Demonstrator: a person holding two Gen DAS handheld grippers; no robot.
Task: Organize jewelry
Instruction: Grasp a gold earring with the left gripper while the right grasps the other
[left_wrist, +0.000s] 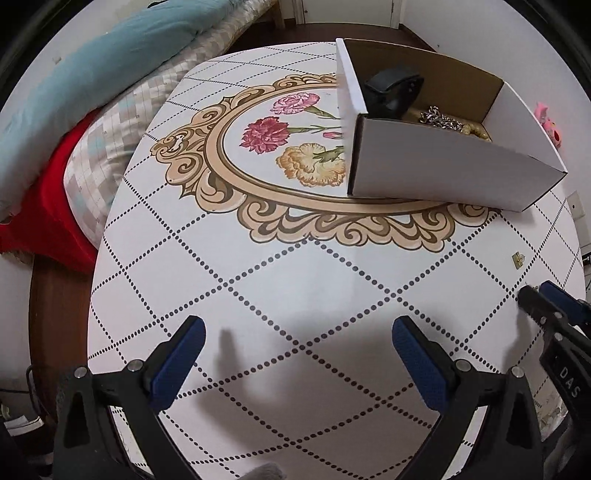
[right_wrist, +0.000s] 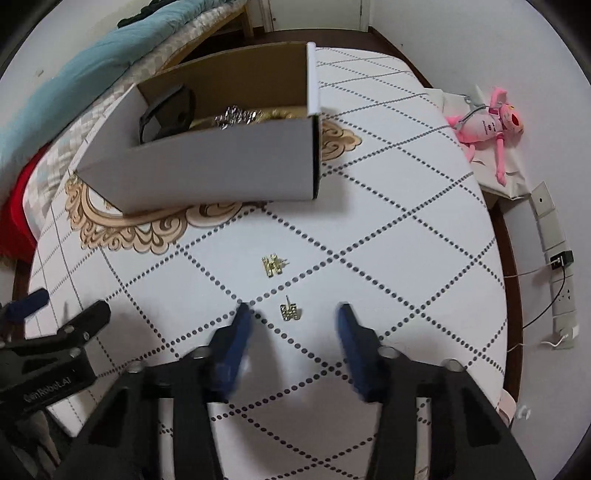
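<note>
Two small gold stud earrings lie on the table: one (right_wrist: 290, 312) between my right gripper's fingertips, the other (right_wrist: 272, 265) a little beyond it and also in the left wrist view (left_wrist: 518, 260). My right gripper (right_wrist: 293, 314) is open, low over the table, astride the near earring; it also shows in the left wrist view (left_wrist: 543, 299). My left gripper (left_wrist: 299, 332) is open and empty over the table's near part. The open white cardboard box (right_wrist: 207, 166) (left_wrist: 436, 162) holds a black band (right_wrist: 168, 112), a silver chain (right_wrist: 236, 116) and gold pieces.
The white table (left_wrist: 258, 280) has dotted diamond lines and a floral medallion. A bed with teal and red bedding (left_wrist: 74, 85) lies left. A pink plush toy (right_wrist: 487, 127) and a power strip (right_wrist: 561, 280) lie on the floor to the right.
</note>
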